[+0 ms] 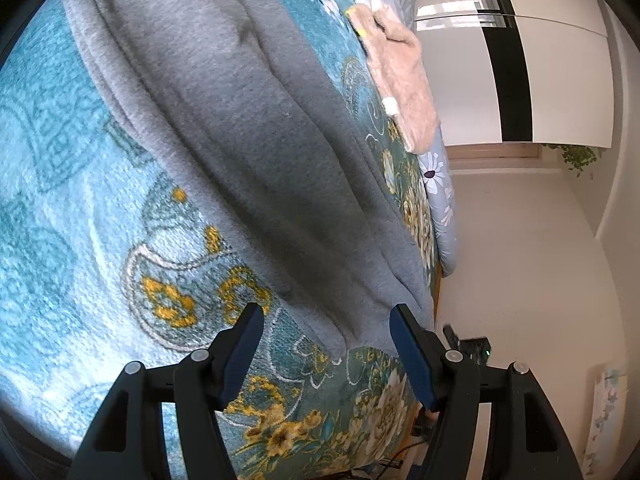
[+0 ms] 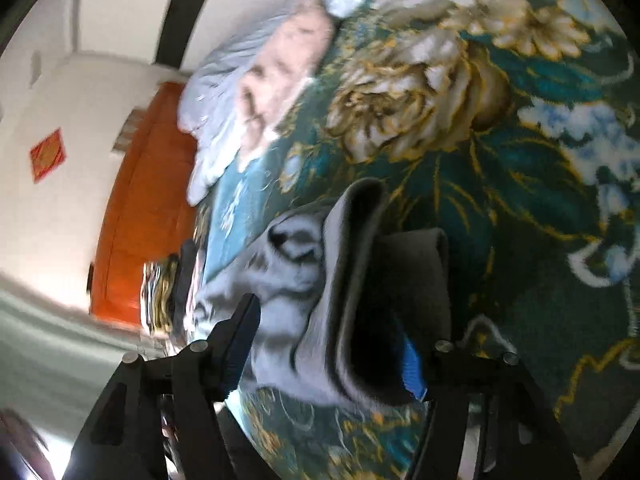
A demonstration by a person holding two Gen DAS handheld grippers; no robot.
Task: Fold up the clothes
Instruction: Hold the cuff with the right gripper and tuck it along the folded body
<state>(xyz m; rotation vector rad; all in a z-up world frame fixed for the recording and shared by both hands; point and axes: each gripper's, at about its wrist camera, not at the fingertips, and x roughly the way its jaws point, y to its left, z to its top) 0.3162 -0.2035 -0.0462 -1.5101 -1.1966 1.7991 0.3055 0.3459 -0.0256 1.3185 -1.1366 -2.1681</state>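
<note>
A grey fleece garment (image 1: pixel 248 128) lies stretched along the teal floral blanket (image 1: pixel 80 208) on the bed. My left gripper (image 1: pixel 326 316) is open and empty, its jaws on either side of the garment's near end just above the blanket. In the right wrist view my right gripper (image 2: pixel 332 320) has its jaws wide apart, and a bunched fold of the grey garment (image 2: pixel 352 280) lies between them and drapes over the right finger. The view is blurred, and I cannot tell if the cloth is gripped.
A pink fluffy garment (image 1: pixel 404 76) lies at the bed's far edge, also seen in the right wrist view (image 2: pixel 280 80). A grey floral quilt (image 1: pixel 440 200) hangs beside it. White wardrobe (image 1: pixel 560 80) and orange headboard (image 2: pixel 148 208) stand beyond the bed.
</note>
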